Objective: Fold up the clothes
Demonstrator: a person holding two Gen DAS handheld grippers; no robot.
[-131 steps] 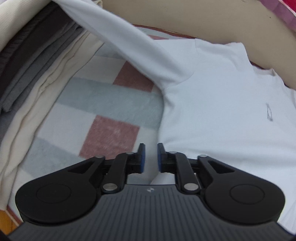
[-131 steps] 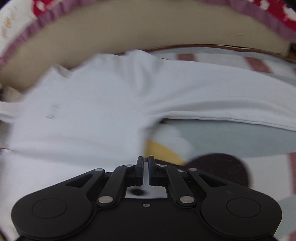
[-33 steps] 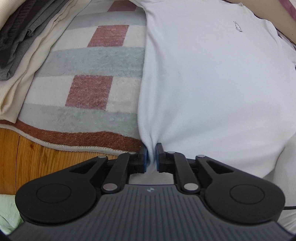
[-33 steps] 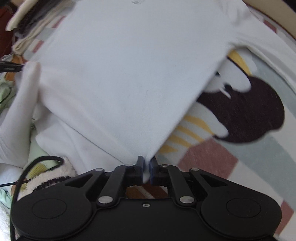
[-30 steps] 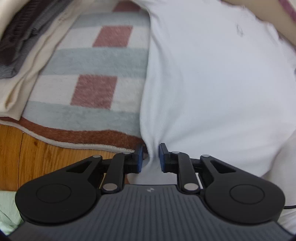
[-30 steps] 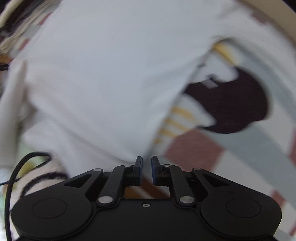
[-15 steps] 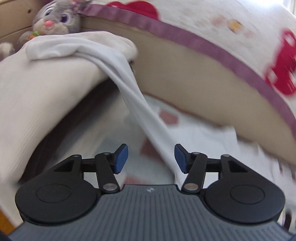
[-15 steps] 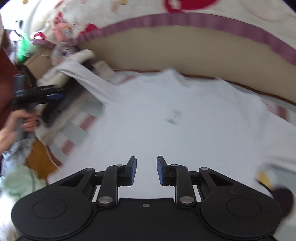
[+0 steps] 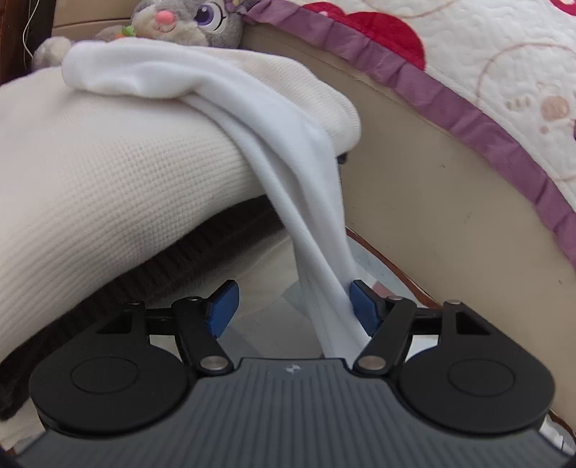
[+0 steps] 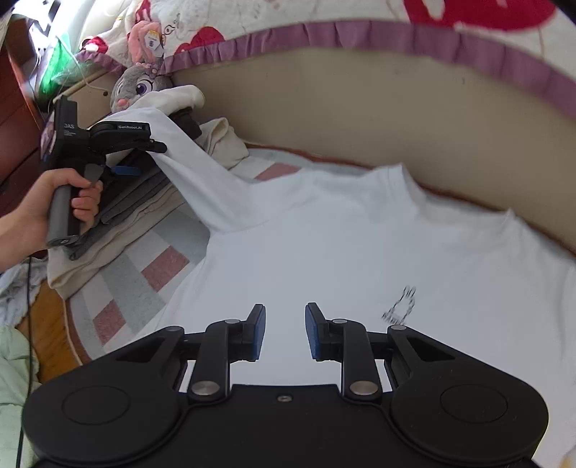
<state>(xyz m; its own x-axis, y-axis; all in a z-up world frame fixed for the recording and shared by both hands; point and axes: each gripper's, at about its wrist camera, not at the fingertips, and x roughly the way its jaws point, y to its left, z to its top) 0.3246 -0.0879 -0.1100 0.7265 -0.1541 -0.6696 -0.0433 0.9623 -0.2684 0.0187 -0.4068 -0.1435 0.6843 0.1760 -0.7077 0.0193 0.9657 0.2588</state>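
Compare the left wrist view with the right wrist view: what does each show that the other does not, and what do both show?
Left wrist only: the cream waffle-knit fabric up close, with the left gripper open around the sleeve.

Right wrist only: the white shirt body spread on the checked blanket, its small print, the hand holding the left gripper, and the open right gripper.

Both: the draped sleeve, the plush rabbit and the purple-trimmed quilt.

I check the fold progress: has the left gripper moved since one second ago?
Yes. The left gripper has gone from the shirt's hem near the rug edge up to the sleeve draped over the folded pile.
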